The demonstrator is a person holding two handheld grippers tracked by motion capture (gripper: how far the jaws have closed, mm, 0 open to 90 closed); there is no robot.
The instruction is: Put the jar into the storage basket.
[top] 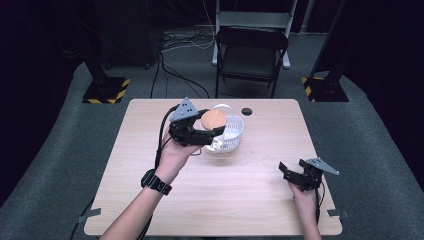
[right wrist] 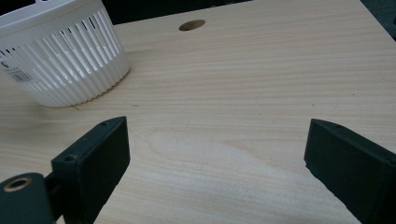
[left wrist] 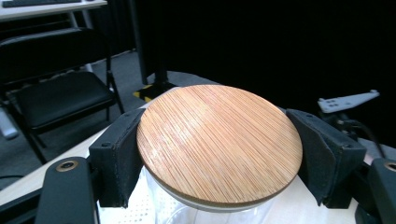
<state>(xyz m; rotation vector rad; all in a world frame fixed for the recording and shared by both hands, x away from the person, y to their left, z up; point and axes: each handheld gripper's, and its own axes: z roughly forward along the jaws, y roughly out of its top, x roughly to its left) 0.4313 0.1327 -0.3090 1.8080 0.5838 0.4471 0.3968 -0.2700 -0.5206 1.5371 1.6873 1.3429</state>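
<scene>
My left gripper [top: 214,126] is shut on a round bamboo lid [top: 213,119], with the jaws pressing its rim from both sides. In the left gripper view the lid [left wrist: 219,144] sits between the black pads [left wrist: 119,158], and clear glass of a jar [left wrist: 187,214] shows under it. The lid and jar hang over the near-left rim of a white slatted basket [top: 235,134]. At the table's front right my right gripper [top: 287,174] rests low and open. Nothing lies between its jaws in the right gripper view, where the gripper [right wrist: 217,158] faces bare wood.
The light wooden table [top: 225,200] has a round cable hole [top: 246,111] at the back behind the basket [right wrist: 65,65]. A black folding chair [top: 252,55] stands beyond the far edge. Cables and stand feet with hazard stripes lie on the floor.
</scene>
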